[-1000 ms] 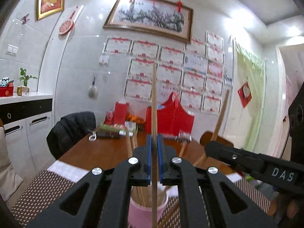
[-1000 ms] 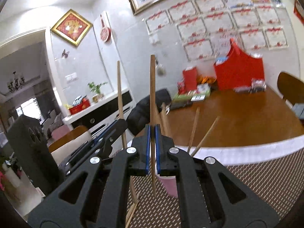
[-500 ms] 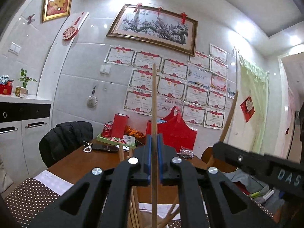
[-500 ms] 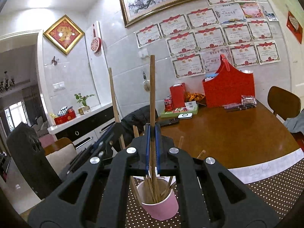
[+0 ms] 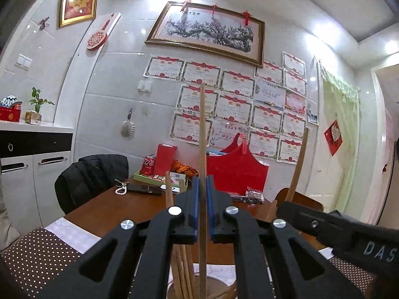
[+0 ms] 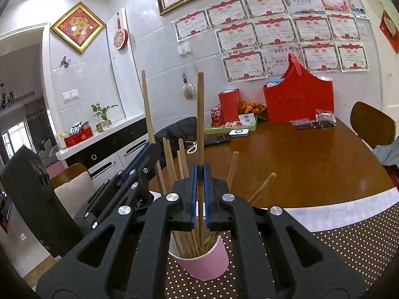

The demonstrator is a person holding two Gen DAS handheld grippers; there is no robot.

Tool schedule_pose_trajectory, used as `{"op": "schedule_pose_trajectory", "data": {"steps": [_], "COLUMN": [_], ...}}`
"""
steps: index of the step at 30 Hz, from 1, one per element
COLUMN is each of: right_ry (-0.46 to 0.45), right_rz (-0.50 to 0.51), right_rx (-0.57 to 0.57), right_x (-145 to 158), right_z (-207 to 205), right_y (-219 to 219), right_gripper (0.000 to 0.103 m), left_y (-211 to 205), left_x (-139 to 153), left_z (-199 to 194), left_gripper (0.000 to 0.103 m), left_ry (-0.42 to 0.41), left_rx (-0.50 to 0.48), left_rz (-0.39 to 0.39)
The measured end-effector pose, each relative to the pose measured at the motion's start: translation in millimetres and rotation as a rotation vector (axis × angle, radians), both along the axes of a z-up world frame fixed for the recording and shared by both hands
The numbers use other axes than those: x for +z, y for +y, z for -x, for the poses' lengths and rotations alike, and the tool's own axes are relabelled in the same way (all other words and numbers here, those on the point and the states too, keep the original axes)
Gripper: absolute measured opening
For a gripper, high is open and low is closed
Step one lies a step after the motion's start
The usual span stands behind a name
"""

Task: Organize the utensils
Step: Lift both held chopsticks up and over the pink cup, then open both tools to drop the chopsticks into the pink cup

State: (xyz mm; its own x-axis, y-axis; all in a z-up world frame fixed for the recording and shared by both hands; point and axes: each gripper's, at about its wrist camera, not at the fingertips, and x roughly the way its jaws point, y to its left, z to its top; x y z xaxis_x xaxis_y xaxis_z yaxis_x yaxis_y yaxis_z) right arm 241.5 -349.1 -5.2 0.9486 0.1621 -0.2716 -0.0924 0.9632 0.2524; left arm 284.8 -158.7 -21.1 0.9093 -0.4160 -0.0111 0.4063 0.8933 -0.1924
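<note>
Left gripper (image 5: 202, 199): blue-padded jaws closed to a narrow slit, clamping one wooden chopstick (image 5: 202, 134) upright; its lower end reaches into the pink cup (image 5: 219, 282), whose rim barely shows at the bottom edge of the left view, among other chopsticks; whether the tip touches the cup floor cannot be told. Right gripper (image 6: 199, 186): jaws likewise nearly closed on a second chopstick (image 6: 200, 114), upright, its lower part inside the same pink cup (image 6: 202, 264); the cup stands on a brown dotted placemat (image 6: 349, 246) directly below and between the fingers. Bundle of chopsticks (image 6: 174, 159) already standing in the cup, leaning at various angles, two of them tilted right. The left gripper's body appears in the right view just left of the cup, and the right gripper's body crosses the lower right of the left view; the two tools are close together over the cup. Beyond: wooden table (image 6: 299, 159) carrying a black phone (image 6: 215, 140), a cola can (image 6: 215, 116), a green tray (image 6: 232, 125) and a red bag (image 6: 299, 99); a dark jacket (image 5: 92, 174) over a chair; certificates (image 5: 234, 104) on the tiled wall.
</note>
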Motion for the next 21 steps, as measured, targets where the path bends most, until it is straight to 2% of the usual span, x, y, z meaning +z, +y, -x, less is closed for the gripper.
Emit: {"op": "schedule_pose_trajectory", "data": {"steps": [5,7,8,11,21], "right_ry": [0.024,0.032,0.036,0.043,0.061], "right_rz": [-0.003,-0.008,-0.01,-0.015,-0.02], "right_rx": [0.004,0.006,0.006,0.013,0.042], "right_x": [-4,-6,-6,-7,-9], "right_z": [-4,-5,-5,-6,-10], "right_y": [-2,-3,-3,-4,1], "right_gripper": [0.005,0.005,0.005,0.005,0.005], "left_y": [-1,0,0,4,14], "left_x": [-6,-8,-8,-7,-3], "left_z": [-3,-3,-2,1,15], "left_gripper": [0.007,0.019,0.029,0.03,0.036], "left_ry": [0.055,0.072,0.078,0.094,0.135], "left_rx": [-0.004,-0.005,-0.003,0.006,0.123], "left_rz": [-0.028,-0.041,-0.044,-0.045,-0.144]}}
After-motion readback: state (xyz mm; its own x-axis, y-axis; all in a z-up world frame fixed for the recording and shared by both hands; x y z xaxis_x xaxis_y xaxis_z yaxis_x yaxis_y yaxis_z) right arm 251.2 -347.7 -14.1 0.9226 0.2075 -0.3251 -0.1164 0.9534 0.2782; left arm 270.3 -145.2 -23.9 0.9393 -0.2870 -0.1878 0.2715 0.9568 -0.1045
